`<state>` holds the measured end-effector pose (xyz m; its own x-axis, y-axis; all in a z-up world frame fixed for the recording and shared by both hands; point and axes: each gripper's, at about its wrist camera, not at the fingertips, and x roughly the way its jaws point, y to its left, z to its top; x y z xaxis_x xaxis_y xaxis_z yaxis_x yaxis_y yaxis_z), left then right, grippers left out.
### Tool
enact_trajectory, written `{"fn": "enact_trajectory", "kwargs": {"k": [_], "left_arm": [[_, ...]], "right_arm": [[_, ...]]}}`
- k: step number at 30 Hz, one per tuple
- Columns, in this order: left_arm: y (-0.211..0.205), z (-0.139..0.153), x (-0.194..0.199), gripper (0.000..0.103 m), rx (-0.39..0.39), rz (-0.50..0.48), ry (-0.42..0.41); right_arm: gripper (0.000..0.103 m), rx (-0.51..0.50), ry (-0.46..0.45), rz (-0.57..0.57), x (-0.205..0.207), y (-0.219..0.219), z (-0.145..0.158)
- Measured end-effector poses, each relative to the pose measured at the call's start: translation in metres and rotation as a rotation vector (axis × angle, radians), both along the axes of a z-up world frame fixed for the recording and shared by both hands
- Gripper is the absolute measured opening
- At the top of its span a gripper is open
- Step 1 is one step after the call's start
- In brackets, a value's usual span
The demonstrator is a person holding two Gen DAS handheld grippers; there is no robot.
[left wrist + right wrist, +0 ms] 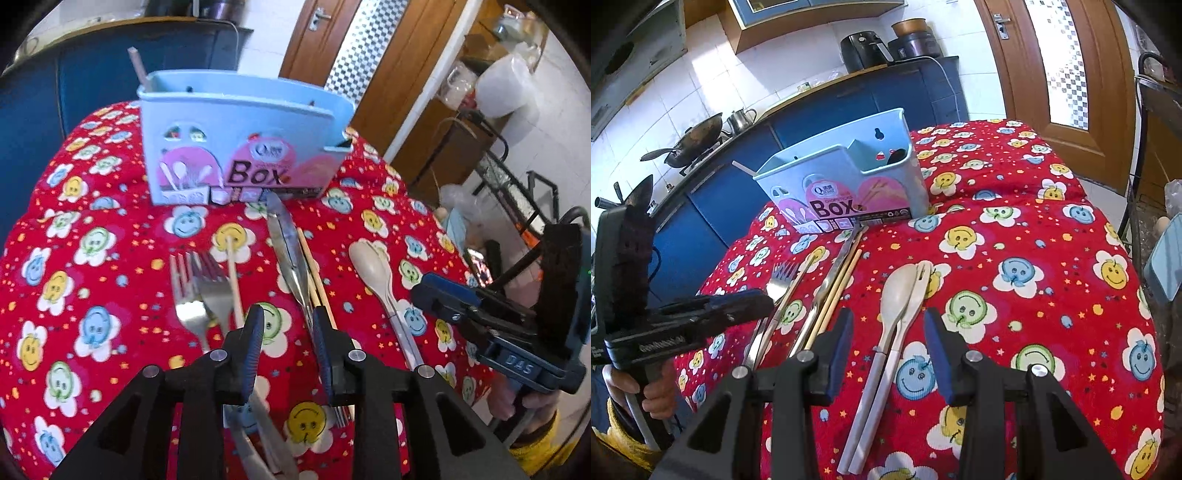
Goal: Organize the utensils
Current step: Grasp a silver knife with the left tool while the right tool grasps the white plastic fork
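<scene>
A light blue utensil box (236, 147) (849, 184) stands at the far side of the red smiley cloth, with one pale stick (138, 68) leaning in its left end. In front of it lie two metal forks (199, 291), a single chopstick (234, 280), metal tongs (286, 251), a pair of wooden chopsticks (314, 273) and a cream spoon (371, 262) (895, 291) beside a cream fork (921, 280). My left gripper (288, 332) hovers open over the cloth between the forks and the tongs, with nothing in it. My right gripper (889, 325) is open above the cream spoon's handle.
The table (1052, 258) drops away on the right toward a wooden door (1052, 74). Blue kitchen cabinets (746, 192) with a wok (698, 136) stand behind the box. A metal rack (517, 184) stands to the right. A hand (653, 391) holds the left gripper's handle.
</scene>
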<state>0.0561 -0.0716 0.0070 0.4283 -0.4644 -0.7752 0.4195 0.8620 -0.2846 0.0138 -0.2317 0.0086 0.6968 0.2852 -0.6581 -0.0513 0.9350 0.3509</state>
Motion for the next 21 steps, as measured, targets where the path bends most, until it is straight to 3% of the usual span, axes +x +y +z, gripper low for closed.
{"fn": "enact_trajectory", "kwargs": {"k": [7,17,18,19,21], "left_arm": [[-0.016,-0.017,0.010,0.028,0.025,-0.010,0.091],[-0.031,-0.018,0.037,0.027,0.037,-0.003,0.132],[-0.032,-0.018,0.040,0.025,0.036,0.001,0.133],[-0.032,-0.018,0.042,0.017,0.039,0.004,0.131],[-0.031,-0.019,0.044,0.015,0.023,0.005,0.139]], "right_arm": [[0.043,-0.002,0.000,-0.011,-0.005,-0.007,0.000],[0.043,0.015,-0.005,-0.014,-0.008,-0.012,-0.001],[0.043,0.015,-0.006,-0.015,-0.009,-0.013,-0.001],[0.043,0.016,-0.007,-0.016,-0.009,-0.014,-0.001],[0.043,0.018,-0.008,-0.019,-0.010,-0.015,-0.001]]}}
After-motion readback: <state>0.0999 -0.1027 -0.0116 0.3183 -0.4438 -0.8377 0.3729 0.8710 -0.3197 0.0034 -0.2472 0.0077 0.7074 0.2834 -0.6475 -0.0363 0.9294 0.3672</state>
